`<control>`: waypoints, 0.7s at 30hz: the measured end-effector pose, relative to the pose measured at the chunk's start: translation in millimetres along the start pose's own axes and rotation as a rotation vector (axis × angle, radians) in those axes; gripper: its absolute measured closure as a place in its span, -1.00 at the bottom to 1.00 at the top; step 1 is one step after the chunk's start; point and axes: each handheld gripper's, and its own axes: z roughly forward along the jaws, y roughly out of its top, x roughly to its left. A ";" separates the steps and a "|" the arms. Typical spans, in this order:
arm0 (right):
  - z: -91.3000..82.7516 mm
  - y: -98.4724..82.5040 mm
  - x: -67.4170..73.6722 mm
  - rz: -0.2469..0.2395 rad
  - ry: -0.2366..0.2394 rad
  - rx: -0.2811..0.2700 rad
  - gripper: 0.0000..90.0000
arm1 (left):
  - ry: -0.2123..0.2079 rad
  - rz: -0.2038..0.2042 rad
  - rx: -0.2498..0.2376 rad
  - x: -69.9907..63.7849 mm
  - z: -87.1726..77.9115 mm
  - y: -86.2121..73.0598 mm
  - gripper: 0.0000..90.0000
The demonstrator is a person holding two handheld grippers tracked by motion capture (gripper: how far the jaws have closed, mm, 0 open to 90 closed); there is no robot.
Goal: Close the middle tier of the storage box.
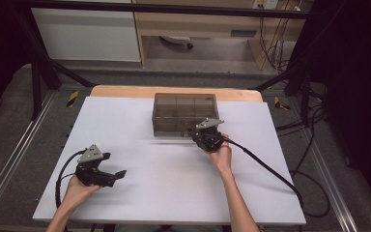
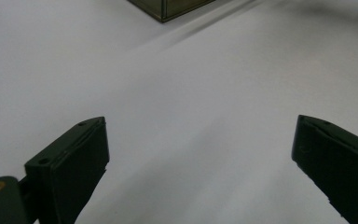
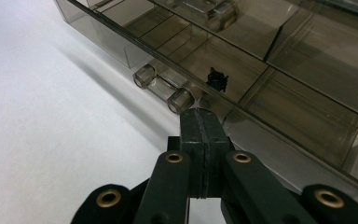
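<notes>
A smoky see-through compartment box (image 1: 185, 114) with a lid sits at the far middle of the white table (image 1: 174, 188). My right gripper (image 1: 196, 136) is shut, its pads pressed flat together with nothing between them. In the right gripper view its tips (image 3: 204, 117) rest at the box's (image 3: 279, 60) front edge, just beside a clear latch (image 3: 165, 88). A small black item (image 3: 216, 78) lies in one compartment. My left gripper (image 1: 113, 165) stands open low over the near-left of the table, jaws wide apart (image 2: 200, 140) with bare table between them and a corner of the box (image 2: 168, 7) far ahead.
A black cable (image 1: 270, 169) trails from the right gripper across the table's right side and off its edge. Another cable loops by the left hand (image 1: 60, 181). Black frame legs and floor cables surround the table.
</notes>
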 end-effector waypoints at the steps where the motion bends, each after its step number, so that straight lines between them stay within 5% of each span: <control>1: -0.1 0.2 -0.2 0.001 0.001 0.002 1.00 | 0.001 0.000 0.000 0.0 0.0 0.0 -0.93; 21: 3.6 3.3 -5.6 0.002 -0.011 -0.003 1.00 | 0.001 -0.001 0.001 0.5 0.1 -0.2 -0.93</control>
